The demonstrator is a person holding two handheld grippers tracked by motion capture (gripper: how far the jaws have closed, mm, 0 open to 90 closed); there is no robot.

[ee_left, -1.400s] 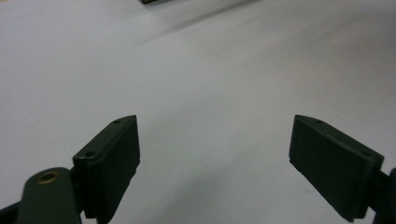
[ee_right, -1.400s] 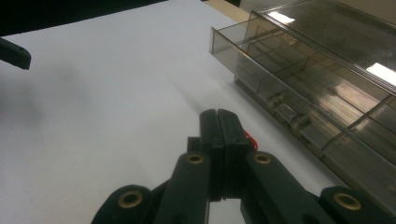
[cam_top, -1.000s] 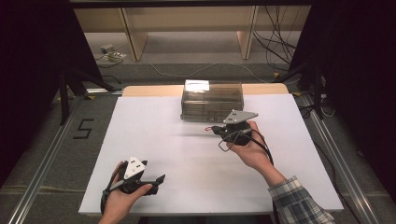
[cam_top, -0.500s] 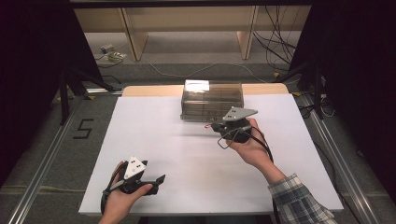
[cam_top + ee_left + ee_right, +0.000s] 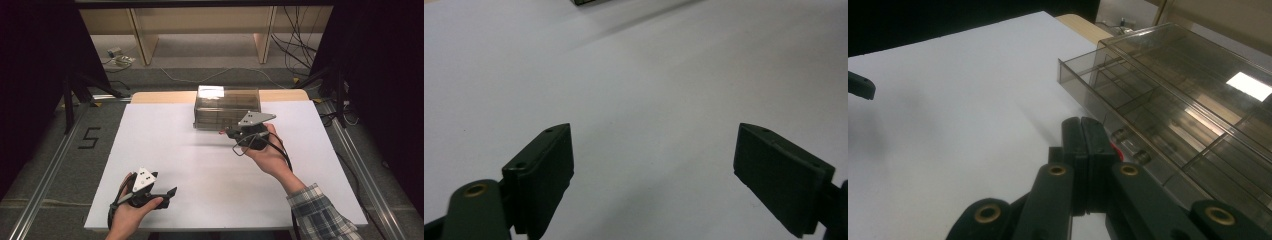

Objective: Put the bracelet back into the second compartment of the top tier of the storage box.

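Right gripper (image 5: 229, 133) sits clenched, jaws pressed flat together with nothing visibly between them, tips right at the front face of the smoky clear drawer box (image 5: 226, 106). That box stands at the far middle of the white table (image 5: 165, 150), its top drawer (image 5: 1108, 82) slid slightly out. Left gripper (image 5: 172, 192) rests near the table's front edge, well apart, jaws spread wide over bare surface.
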